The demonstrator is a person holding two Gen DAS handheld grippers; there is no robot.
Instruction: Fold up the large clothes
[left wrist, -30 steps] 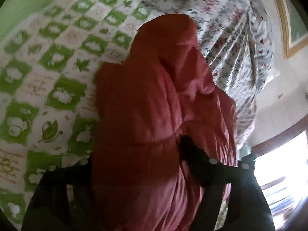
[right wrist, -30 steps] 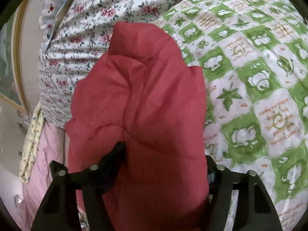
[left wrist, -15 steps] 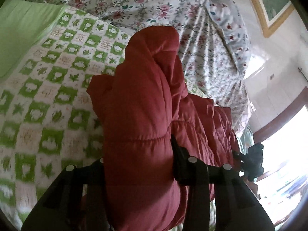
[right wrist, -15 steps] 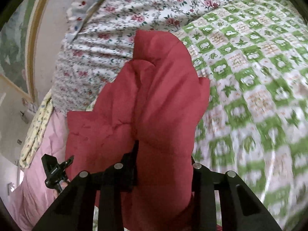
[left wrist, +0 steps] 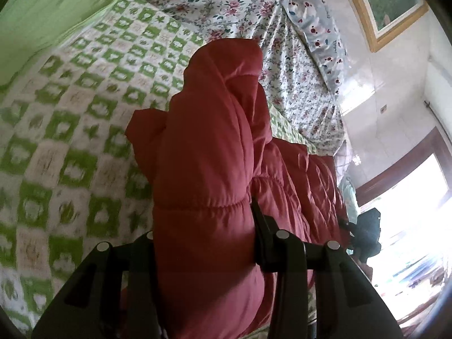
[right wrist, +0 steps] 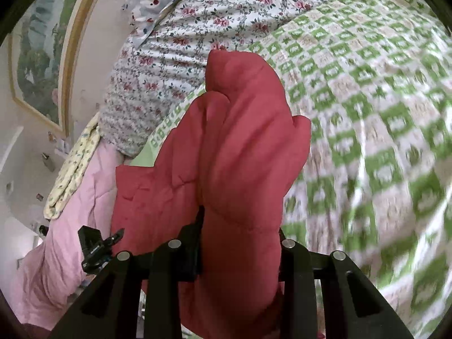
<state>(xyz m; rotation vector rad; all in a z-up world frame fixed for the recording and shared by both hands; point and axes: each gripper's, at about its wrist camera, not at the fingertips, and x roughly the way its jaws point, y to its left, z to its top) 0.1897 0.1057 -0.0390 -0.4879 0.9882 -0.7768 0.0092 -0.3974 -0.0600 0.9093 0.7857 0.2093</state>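
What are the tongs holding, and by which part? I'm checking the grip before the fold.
Both tongs, left and right, clamp the red padded garment by bunched, puffy folds; which part cannot be told.

A puffy red quilted jacket (left wrist: pixel 209 152) lies on a green-and-white checked bedspread (left wrist: pixel 70 141), a thick fold of it between the fingers of the left gripper (left wrist: pixel 203 226) and right gripper (right wrist: pixel 240 226). Behind it lies a white floral quilt (right wrist: pixel 180 28); a pink blanket (right wrist: pixel 56 248) is left of it in the right wrist view.

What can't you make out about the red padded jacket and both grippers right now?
- Left gripper: fingertips buried in the puffy red quilted jacket.
- Right gripper: likewise, right wrist view.
- Jacket's lower part: cut off by both bottom edges.
- Green-and-white checked bedspread: motion-blurred print.
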